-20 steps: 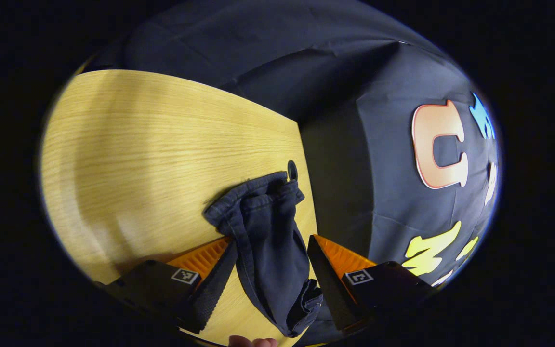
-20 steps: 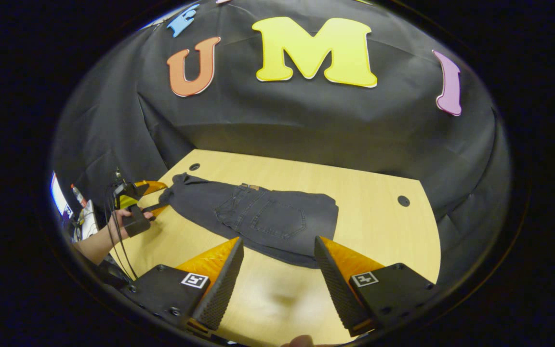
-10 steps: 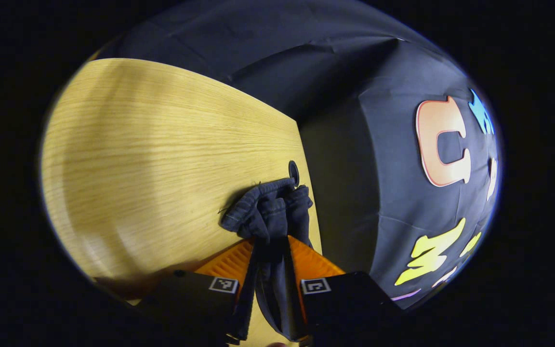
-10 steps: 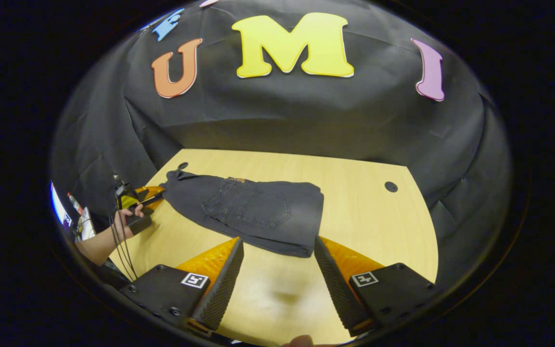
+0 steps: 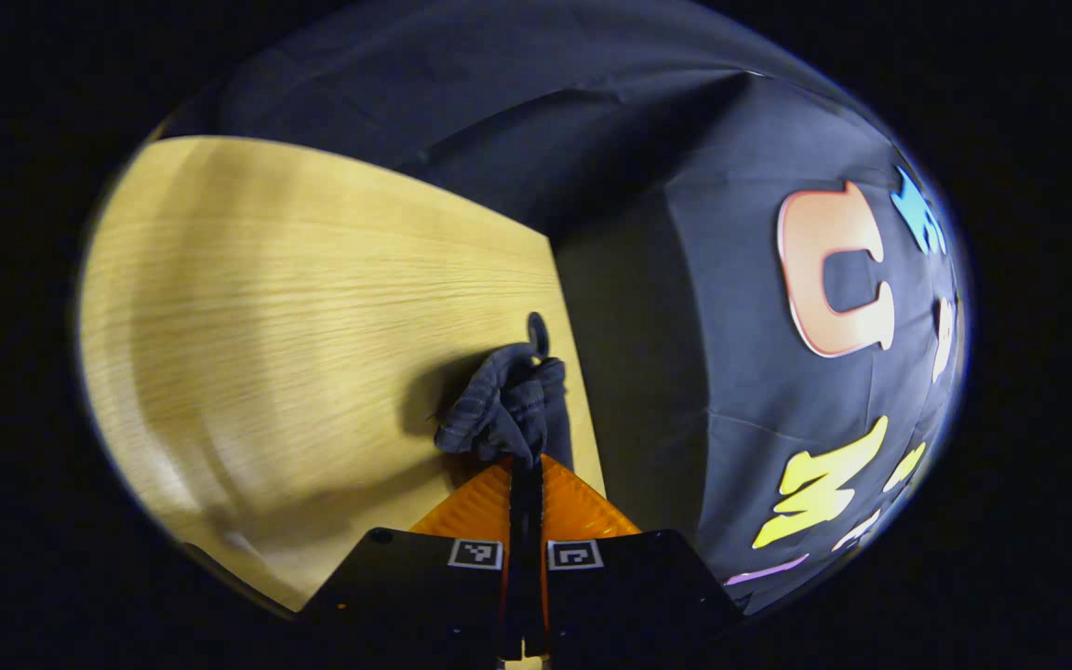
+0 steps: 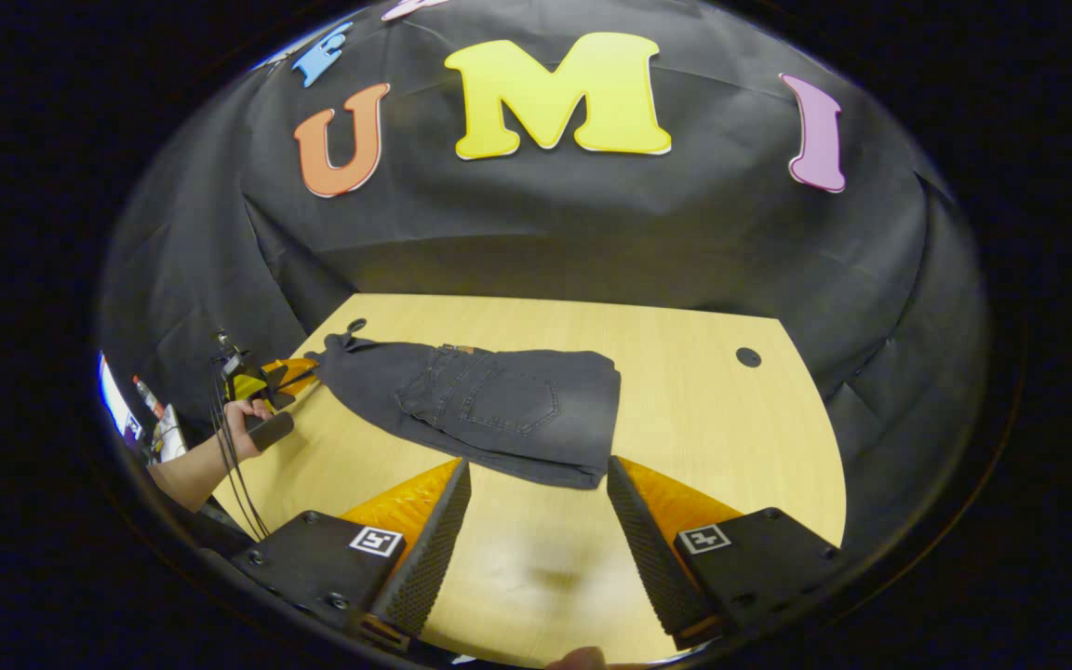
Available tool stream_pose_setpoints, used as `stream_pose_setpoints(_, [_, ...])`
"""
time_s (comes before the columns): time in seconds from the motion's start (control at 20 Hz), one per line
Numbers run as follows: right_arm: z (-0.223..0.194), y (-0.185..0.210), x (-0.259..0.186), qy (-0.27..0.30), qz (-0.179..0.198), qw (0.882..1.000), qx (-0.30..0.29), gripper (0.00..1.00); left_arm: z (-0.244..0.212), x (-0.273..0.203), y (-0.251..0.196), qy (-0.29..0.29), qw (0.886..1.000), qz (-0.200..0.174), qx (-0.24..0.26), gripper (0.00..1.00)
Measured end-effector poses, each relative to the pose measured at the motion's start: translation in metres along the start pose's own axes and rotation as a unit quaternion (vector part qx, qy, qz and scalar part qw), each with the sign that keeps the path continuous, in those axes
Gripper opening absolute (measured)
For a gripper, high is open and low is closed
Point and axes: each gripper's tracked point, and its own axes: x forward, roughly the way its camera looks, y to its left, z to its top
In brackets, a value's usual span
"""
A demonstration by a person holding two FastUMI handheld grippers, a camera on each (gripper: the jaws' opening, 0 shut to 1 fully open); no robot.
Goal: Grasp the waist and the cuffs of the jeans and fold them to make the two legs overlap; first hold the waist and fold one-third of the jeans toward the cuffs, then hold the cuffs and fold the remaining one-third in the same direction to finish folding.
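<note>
Dark jeans (image 6: pixel 489 409) lie on the wooden table (image 6: pixel 703 419), the waist part folded over the legs with a back pocket facing up. The cuffs (image 5: pixel 503 409) bunch at the table's far left corner. My left gripper (image 5: pixel 527 475) is shut on the cuffs, the cloth pinched between its fingers. The right gripper view shows the same left gripper (image 6: pixel 289 375) far off at the left, held by a hand (image 6: pixel 243 419) at the cuff end. My right gripper (image 6: pixel 536 502) is open above the table's front, just short of the folded edge of the jeans, with nothing between its fingers.
Black cloth walls (image 6: pixel 545 233) close in the table at the back and sides. Two round cable holes sit in the tabletop, one by the cuffs (image 5: pixel 537 333) and one at the far right (image 6: pixel 747 356). Some clutter (image 6: pixel 140 409) lies beyond the table's left edge.
My left gripper went from open around the cuffs to shut on them, and the cuffs bunched up. The jeans slid a little leftward in the right gripper view. My right gripper stayed open.
</note>
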Motion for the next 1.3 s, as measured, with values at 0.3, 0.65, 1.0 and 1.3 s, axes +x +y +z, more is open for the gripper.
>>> stream_pose_setpoints(0.3, [0.014, -0.011, -0.026, -0.045, -0.014, 0.999, 0.012, 0.96, -0.018, -0.034, -0.096, -0.016, 0.995, -0.052, 0.079, 0.04])
stream_pose_setpoints(0.65, [0.005, -0.050, -0.064, -0.073, -0.025, 0.996, 0.035, 0.96, -0.111, -0.066, -0.203, 0.008, 0.979, -0.106, 0.172, 0.04])
stream_pose_setpoints(1.0, [-0.031, -0.113, -0.089, -0.071, -0.060, 0.991, 0.092, 0.96, -0.261, -0.051, -0.222, 0.089, 0.962, -0.112, 0.233, 0.04])
stream_pose_setpoints(1.3, [-0.063, -0.160, -0.095, -0.040, -0.097, 0.988, 0.115, 0.93, -0.356, -0.011, -0.165, 0.145, 0.951, -0.052, 0.268, 0.04])
